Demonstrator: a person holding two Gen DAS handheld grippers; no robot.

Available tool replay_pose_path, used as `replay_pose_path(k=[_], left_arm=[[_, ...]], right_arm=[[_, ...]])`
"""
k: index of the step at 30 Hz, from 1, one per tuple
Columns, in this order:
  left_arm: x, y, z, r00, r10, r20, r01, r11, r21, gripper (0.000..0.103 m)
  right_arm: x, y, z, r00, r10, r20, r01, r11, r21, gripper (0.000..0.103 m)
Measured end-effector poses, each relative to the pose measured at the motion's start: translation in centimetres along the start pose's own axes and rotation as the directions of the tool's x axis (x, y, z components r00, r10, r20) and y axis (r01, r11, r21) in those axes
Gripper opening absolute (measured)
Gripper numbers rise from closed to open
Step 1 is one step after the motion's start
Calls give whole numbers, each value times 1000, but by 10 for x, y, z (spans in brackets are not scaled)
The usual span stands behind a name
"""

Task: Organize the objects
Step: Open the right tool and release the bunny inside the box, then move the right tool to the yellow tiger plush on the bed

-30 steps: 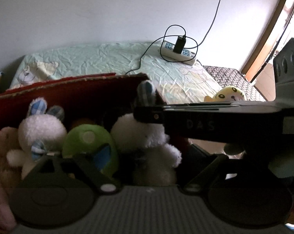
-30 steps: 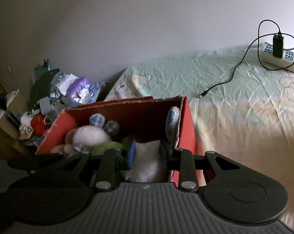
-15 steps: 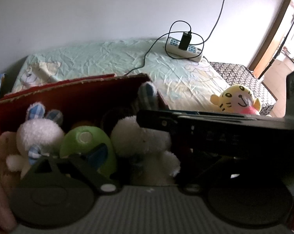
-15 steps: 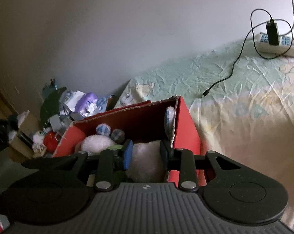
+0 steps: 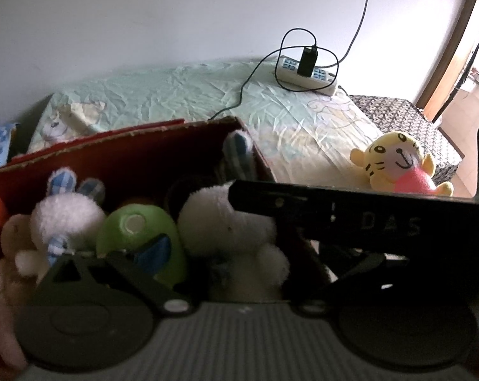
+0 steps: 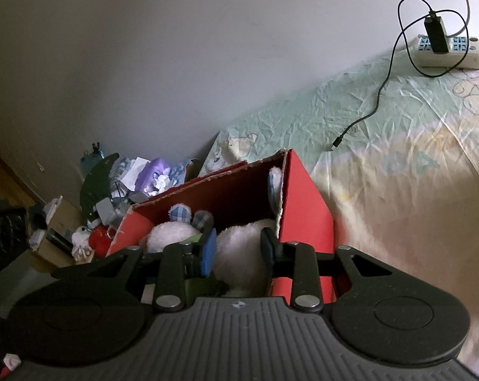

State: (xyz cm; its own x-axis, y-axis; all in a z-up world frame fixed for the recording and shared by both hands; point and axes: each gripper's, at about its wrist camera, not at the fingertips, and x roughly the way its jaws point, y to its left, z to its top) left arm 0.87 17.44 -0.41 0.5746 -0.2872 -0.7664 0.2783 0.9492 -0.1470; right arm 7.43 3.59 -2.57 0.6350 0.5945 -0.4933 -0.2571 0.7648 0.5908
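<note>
R gripper [image 6: 238, 249] sits at the right end of a red box [image 6: 303, 203] on the bed [image 6: 398, 158], jaws astride a white plush rabbit [image 6: 239, 250] w/ a blue pad on one side, a black one on the other. Both pads lie right at the fur; whether they pinch it or have just let go can't be told, tho the gap looks about as wide as the toy. The rabbit stands upright inside the box against its right wall, long axis vertical, one checked ear up along the cardboard, directly ahead of & between the jaws.

L gripper [image 5: 236, 273] looks in from the front, jaws spread wide & holding nothing, w/ the same rabbit straight ahead. Beside it in the box: a green plush [image 5: 141, 238], a second white rabbit [image 5: 64, 219], a pinkish toy at far left.

One yellow tiger plush [image 5: 398, 168] lies out on the bed, well apart to the right of the box. Likely next pick; R hand is nearer.

Hidden: rabbit's lower body, the box floor. L fingertips are blocked by the R tool's dark bar. L view blurred.
</note>
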Motion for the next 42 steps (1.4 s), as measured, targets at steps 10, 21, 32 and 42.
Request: replay_pose_path(k=[10, 21, 32, 42], left_arm=[[-3, -9, -1, 999, 32, -8, -32, 999, -2, 101], [-14, -18, 5, 995, 99, 20, -98, 995, -32, 100], [-15, -52, 16, 989, 146, 37, -147, 989, 7, 100], [-5, -96, 25, 981, 192, 34, -194, 978, 76, 100]], right_arm=[[-10, -7, -1, 999, 38, 12, -38, 998, 43, 34], [-27, -17, -3, 998, 62, 29, -63, 996, 60, 38], [-52, -39, 4, 995, 66, 70, -71, 994, 81, 38], [-77, -77, 4, 994, 57, 98, -72, 986, 149, 38]])
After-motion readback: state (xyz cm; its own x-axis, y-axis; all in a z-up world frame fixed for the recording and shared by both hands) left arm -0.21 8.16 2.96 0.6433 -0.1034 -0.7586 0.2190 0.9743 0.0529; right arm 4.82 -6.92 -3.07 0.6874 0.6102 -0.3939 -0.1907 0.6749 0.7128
